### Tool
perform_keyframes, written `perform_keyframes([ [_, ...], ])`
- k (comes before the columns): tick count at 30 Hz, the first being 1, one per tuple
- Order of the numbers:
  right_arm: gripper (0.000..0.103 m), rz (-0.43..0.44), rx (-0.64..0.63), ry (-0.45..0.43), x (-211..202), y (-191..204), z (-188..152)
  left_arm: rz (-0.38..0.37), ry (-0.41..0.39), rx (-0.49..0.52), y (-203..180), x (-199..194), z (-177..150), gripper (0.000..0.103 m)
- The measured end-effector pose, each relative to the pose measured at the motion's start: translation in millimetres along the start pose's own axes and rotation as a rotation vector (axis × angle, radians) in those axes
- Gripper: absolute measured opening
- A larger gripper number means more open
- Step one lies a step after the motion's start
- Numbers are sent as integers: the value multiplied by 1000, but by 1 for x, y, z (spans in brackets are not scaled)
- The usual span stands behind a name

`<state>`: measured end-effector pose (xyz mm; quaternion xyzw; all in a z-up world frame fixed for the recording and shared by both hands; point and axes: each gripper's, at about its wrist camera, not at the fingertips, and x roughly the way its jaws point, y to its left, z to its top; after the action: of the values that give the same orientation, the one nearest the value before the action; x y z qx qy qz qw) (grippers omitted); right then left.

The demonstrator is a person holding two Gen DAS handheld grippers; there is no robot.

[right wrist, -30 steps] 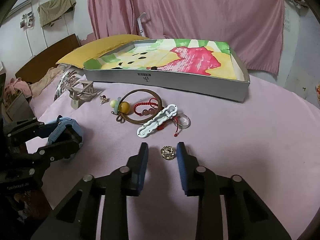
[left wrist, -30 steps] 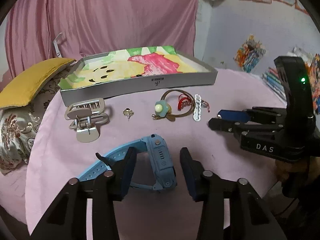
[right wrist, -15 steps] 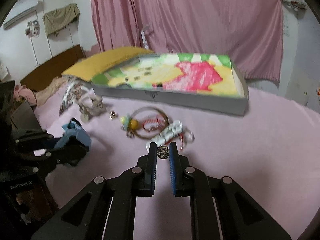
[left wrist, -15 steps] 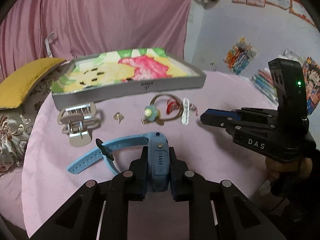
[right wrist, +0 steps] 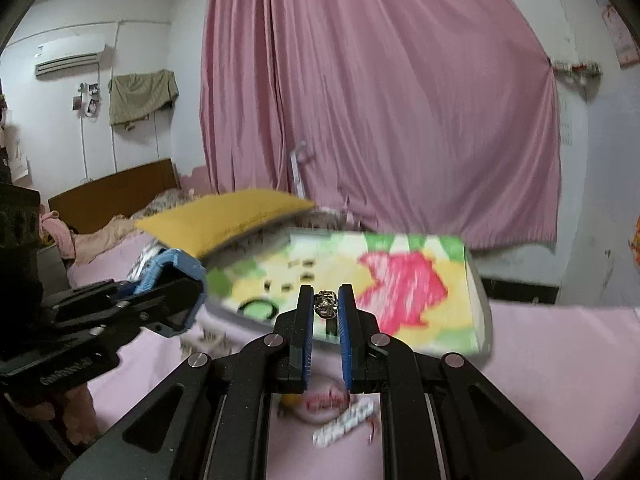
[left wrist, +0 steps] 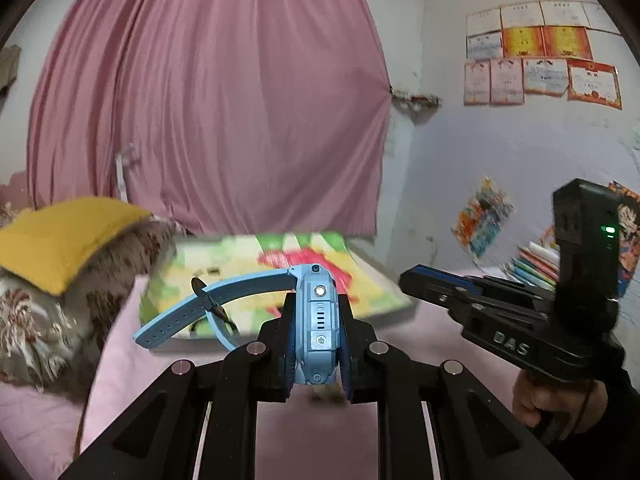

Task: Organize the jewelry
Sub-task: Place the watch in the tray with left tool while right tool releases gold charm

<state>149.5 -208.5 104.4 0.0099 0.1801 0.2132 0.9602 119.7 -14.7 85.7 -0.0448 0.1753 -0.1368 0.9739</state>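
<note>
The left gripper is clenched on a blue watch, its two pads pressing the sides of the watch case, which stands on edge between them with its buttons facing up. The blue strap sticks out to the left of the jaws in a long curve, hanging free in the air above the pink cloth of the table. The watch sits in front of the near edge of the shallow grey box, whose floor is lined with a bright yellow, green and red picture.

The right gripper is closed tight on a small gold-coloured ornament, pinched right at the fingertips between the blue pads. It too is held up off the table, seen against the coloured lining of the box, a little short of the box's near wall. I cannot tell whether it is a ring or an earring.

Below the right gripper, on the pink cloth towards the near edge of the table, lie the other pieces, blurred: a white chain-link clip and a red beaded bracelet close beside it.

A yellow cushion lies over a patterned pillow at the left edge of the table, just beside the box's left end. A pink curtain hangs behind the box. A person's hand grips the handle of the right gripper at the right side.
</note>
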Motion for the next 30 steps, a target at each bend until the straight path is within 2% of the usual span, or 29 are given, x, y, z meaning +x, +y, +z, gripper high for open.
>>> perform_keyframes([
  [6,11,-30,-19,-70,16,3,13,48,-42,20,12,23,13,16],
  [11,11,-46,-23,-61,38,2,19,79,-24,8,29,51,22,16],
  [14,11,-45,-19,-14,57,1,19,96,29,-12,42,69,26,16],
  [20,11,-31,12,120,96,-8,6,103,203,-72,66,107,26,16],
  [27,11,14,64,261,128,-20,-12,108,378,-70,71,138,14,16],
  [30,11,14,70,313,138,-24,-17,99,425,-73,73,148,8,16],
])
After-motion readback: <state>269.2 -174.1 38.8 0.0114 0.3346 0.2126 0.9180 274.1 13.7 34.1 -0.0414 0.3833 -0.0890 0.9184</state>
